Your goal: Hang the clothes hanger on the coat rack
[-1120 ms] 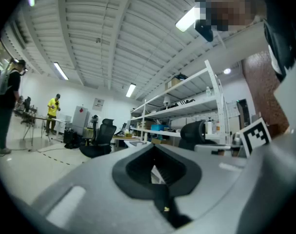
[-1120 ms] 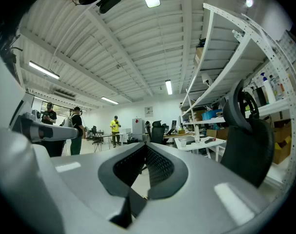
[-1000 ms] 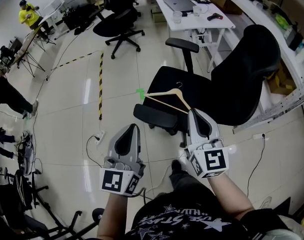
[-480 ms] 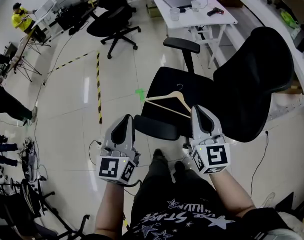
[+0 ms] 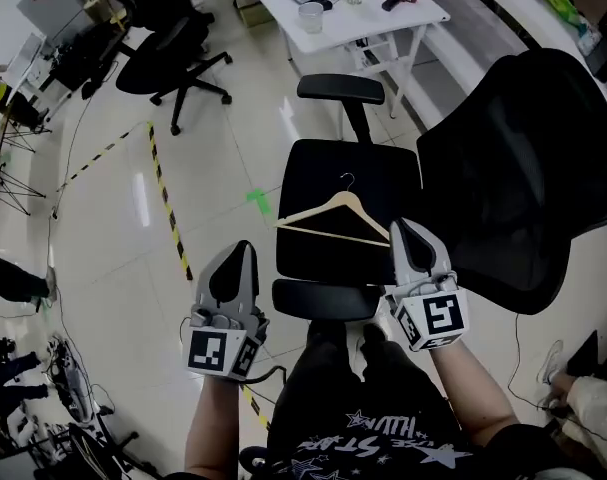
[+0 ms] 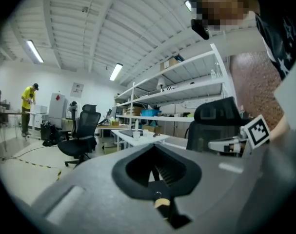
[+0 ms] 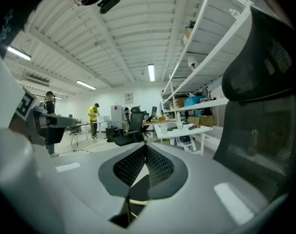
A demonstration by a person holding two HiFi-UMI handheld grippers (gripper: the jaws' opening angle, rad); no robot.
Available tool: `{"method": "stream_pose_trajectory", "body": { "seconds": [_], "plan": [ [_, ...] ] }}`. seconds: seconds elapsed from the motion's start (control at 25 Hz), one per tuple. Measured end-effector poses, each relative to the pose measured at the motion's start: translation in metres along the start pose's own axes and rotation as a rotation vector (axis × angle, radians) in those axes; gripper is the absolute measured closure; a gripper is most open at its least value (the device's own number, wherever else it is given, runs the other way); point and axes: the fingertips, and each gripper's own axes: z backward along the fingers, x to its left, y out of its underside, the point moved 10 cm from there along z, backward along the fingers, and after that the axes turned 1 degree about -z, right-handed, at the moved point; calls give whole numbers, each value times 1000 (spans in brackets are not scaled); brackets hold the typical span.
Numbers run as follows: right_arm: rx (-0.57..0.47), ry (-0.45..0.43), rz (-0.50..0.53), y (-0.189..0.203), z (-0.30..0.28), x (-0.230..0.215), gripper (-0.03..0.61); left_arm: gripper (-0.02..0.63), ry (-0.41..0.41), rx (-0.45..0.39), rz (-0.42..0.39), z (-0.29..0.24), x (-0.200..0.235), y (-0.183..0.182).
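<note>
Lying crosswise on the seat point(image 5: 383, 173), the hanger point(image 5: 333, 218) ends beside the right gripper point(image 5: 408, 230) (left gripper point(image 5: 241, 251) farther), both closed, empty

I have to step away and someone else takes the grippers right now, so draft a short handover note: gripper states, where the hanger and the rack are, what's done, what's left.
Left gripper: shut, empty, over the floor to the left of the chair.
Right gripper: shut, empty, tip close to the hanger's right end, not gripping it.
Light wooden clothes hanger with a metal hook: lying flat on the seat of the black mesh office chair.
Coat rack: not in any view.
Done: nothing yet; the hanger is not picked up.
Left: open a gripper, grasp the hanger, find the rack, hang it by its hook.
</note>
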Motion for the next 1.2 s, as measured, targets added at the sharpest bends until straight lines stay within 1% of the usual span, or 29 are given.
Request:
{"method": "stream_pose_trajectory", "body": {
  "seconds": [0.12, 0.2, 0.24, 0.36, 0.48, 0.72, 0.88, 1.12, 1.2],
  "plan": [
    [31, 8, 31, 22, -12, 1, 572, 609, 80, 55, -28, -23, 26, 22],
    [50, 29, 35, 33, -22, -4, 572, 609, 133, 56, -50, -42, 40, 36],
    [59, 42, 33, 37, -27, -7, 572, 609, 144, 54, -43, -51, 46, 41],
    [85, 70, 29, 46, -41, -13, 572, 609, 145, 55, -3, -75, 55, 48],
    [125, 61, 34, 61, -51, -16, 572, 609, 166, 88, 26, -90, 58, 62],
    [259, 11, 18, 119, -70, -32, 572, 609, 221, 183, 57, -113, 61, 114],
    [339, -22, 17, 153, -80, -37, 572, 609, 247, 236, 59, -129, 58, 144],
    [434, -16, -13, 203, -92, -53, 569, 609, 282, 290, 82, -149, 53, 175],
    [462, -14, -36, 217, -95, -59, 541, 609, 291, 301, 88, -156, 53, 181]
  ]
}}
